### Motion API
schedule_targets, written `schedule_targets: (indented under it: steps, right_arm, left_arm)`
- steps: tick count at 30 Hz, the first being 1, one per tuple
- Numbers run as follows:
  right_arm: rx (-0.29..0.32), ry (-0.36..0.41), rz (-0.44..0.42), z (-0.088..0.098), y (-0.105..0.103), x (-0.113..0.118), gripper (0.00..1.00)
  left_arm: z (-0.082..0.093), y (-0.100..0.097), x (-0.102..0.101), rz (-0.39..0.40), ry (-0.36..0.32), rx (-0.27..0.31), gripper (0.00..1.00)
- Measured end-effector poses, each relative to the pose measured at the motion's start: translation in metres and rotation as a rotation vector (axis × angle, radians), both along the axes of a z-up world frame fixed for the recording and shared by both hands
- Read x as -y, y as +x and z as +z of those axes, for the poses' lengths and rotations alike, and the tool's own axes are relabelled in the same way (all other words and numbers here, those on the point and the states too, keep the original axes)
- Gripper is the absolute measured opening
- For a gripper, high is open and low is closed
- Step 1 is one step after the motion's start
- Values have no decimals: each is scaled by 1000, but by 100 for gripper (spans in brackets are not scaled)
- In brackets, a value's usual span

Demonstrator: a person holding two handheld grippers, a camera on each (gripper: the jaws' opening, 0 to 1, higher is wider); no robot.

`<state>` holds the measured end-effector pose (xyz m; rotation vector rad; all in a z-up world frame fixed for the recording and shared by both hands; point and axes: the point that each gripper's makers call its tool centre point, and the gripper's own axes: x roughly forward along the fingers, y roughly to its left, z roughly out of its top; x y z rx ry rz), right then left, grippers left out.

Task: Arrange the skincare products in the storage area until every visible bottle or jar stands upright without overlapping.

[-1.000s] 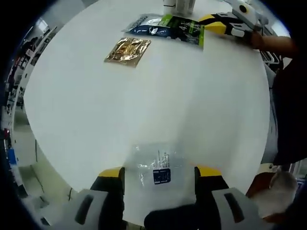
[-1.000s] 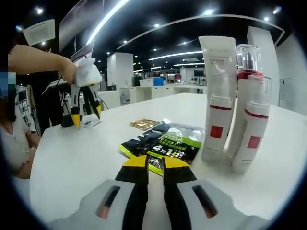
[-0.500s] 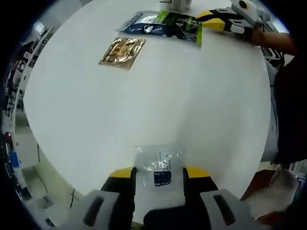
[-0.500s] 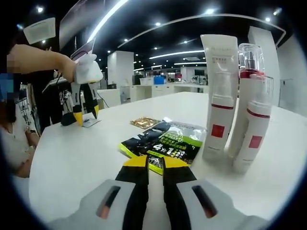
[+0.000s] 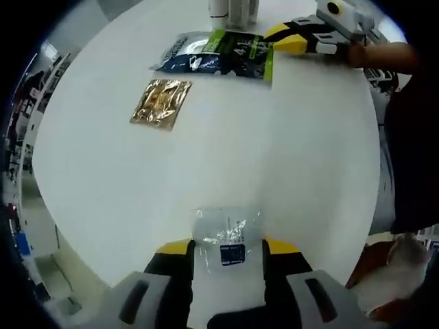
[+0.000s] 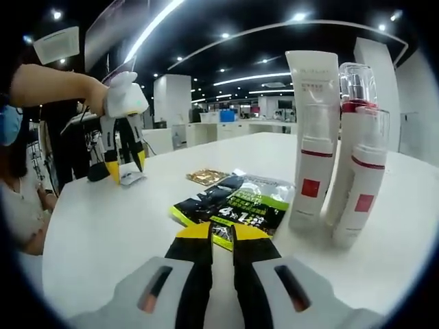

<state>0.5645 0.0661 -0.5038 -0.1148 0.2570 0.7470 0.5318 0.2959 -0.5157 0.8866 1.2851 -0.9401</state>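
"4 in 1" on green sachet [image 6: 250, 205]

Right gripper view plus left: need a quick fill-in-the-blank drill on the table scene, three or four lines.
1. The left tongs are shut on a clear ____.
2. The gold sachet lies flat and ____ from the green pouch.
3. The tube and the two pump bottles stand ____ on the table.
4. The right tongs are ____, tips at the green pouch's edge.

Missing words: sachet; apart; upright; shut
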Motion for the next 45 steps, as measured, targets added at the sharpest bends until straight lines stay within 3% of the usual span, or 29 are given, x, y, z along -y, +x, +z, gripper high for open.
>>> schedule_targets:
  steps: [4,6,10,13,17,21,27,33,45]
  right_arm:
    - [0,1,0,0,0,0,9]
    - [2,-3,-5,1,0,1,10]
    - [2,-5,-8,0,0,1,9]
    - [2,-9,-5,-1,0,1,9]
    - [-3,-12,7,-2,-1,-1,10]
    - [-2,-10,4,-1,-1,-1,10]
    - [-1,-1,-4,0,0,1,10]
    - [1,9,-8,1,1,2,10]
    - [1,11,-2,1,0,1,10]
  left_arm:
    - [7,11,27,-66,-21,24,40]
    - [12,16,47,-138,-36,41,40]
    - [14,23,72,-228,-16,66,40]
    - [12,30,83,-250,-13,71,40]
    - [5,38,88,-284,19,64,40]
    - [3,40,100,-290,-11,60,40]
    - [-7,40,107,-316,8,42,41]
    - [-7,47,108,-316,20,54,41]
    - [-8,44,110,-312,39,20,41]
